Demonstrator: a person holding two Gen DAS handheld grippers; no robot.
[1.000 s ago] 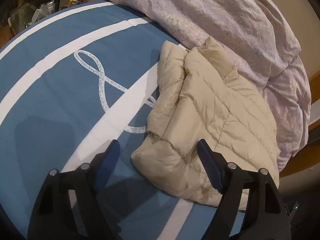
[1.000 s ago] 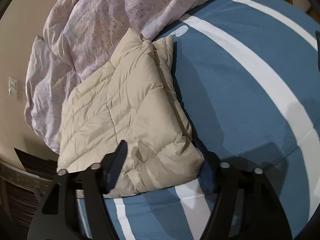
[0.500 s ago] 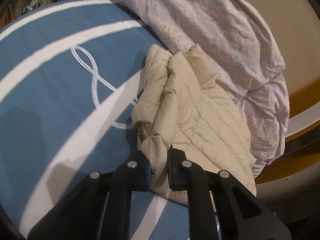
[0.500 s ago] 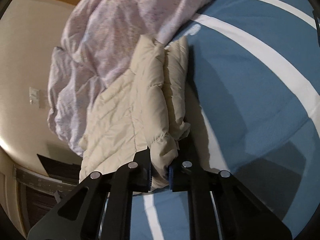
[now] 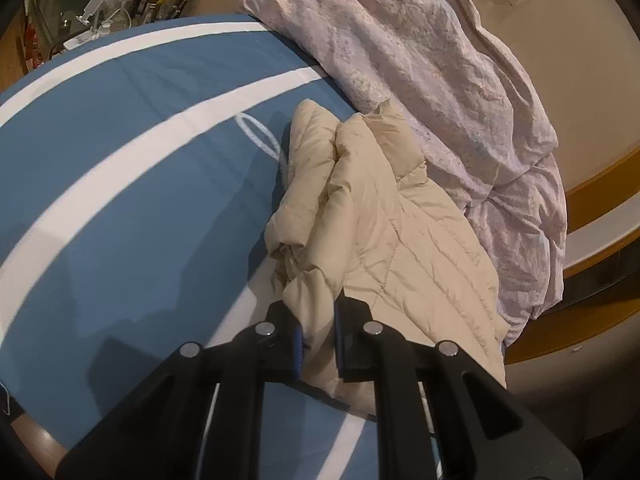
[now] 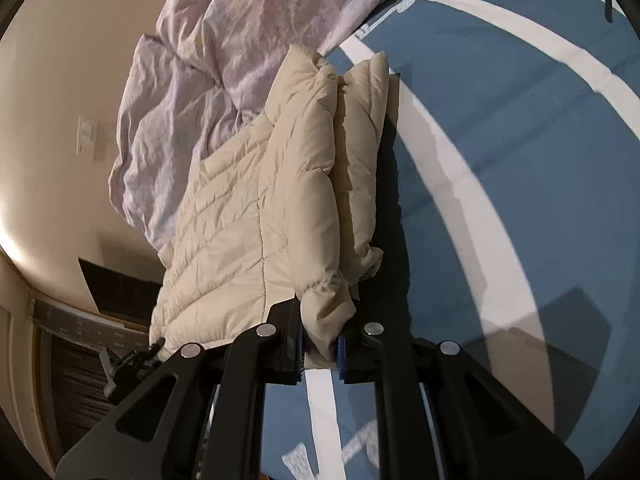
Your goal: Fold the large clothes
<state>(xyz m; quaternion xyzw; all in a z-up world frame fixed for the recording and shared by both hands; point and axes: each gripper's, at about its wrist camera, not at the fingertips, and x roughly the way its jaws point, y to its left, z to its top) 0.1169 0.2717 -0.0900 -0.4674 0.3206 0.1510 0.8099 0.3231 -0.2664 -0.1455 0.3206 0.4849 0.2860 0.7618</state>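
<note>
A cream quilted puffer jacket (image 5: 384,220), folded into a thick bundle, lies on a blue bedsheet with broad white stripes (image 5: 120,184), and both claws grip its near edge. In the left wrist view, the left gripper (image 5: 318,340), black with blue pads, is pressed nearly together, pinching a puffy corner of the jacket between its fingers; the rest of the jacket stretches away from the claw, up and to the right. Beyond the jacket, touching its far and right edges, a crumpled pale lilac duvet (image 5: 440,80) is heaped along the side of the bed. To the left of the jacket a thin white looping line printed on the sheet (image 5: 260,140) runs up to and under its edge. Past the sheet's far left corner sits a dim clutter of small items (image 5: 100,8), too small to identify. In the right wrist view, the right gripper (image 6: 320,350) is likewise squeezed onto a bunched fold of the jacket (image 6: 280,200), which rises off the sheet (image 6: 500,140) from the claw, its stacked layers seen edge-on to the right. The lilac duvet (image 6: 240,60) lies behind and to the left of the jacket, touching it. On the beige wall left of the duvet is a white switch plate (image 6: 87,136).
</note>
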